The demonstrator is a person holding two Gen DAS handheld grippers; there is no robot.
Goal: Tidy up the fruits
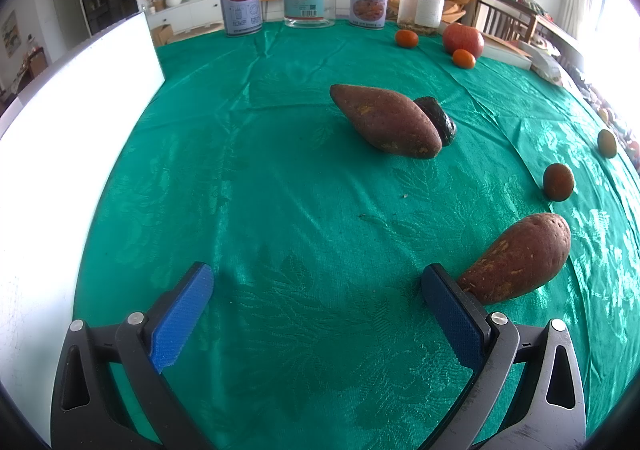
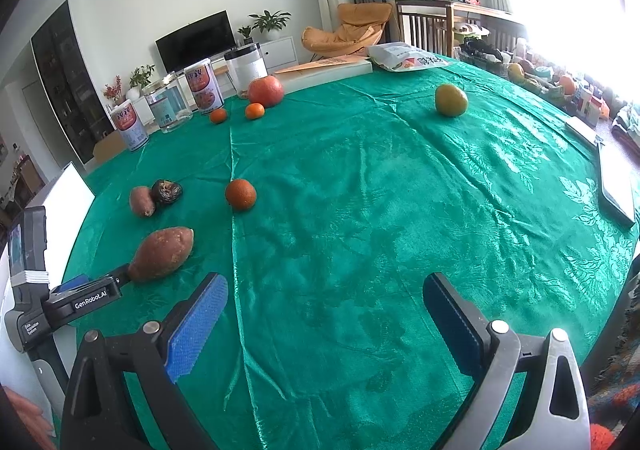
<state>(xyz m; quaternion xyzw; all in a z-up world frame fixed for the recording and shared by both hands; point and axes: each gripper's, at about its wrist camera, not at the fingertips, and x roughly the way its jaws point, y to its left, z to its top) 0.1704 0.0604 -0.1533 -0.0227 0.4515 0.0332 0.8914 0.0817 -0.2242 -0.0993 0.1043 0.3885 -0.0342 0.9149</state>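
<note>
Both jaws gaping and holding nothing, the left gripper [image 1: 316,290] is hovering beside the near sweet potato [image 1: 520,262] and should be centring its thick middle, while the right gripper [image 2: 324,298] is waiting nearby.

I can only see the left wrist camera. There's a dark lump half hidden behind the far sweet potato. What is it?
Observer: The right wrist view shows it whole. It's a dark wrinkled fruit lying against that sweet potato.
Operator: Is the other claw holding anything?
Observer: No. The right claw is open, with only green cloth between its fingers.
Operator: What's beyond the greenish fruit, off my right edge?
Observer: A flat white slab lies near the table's right edge, apart from all the fruit.
</note>
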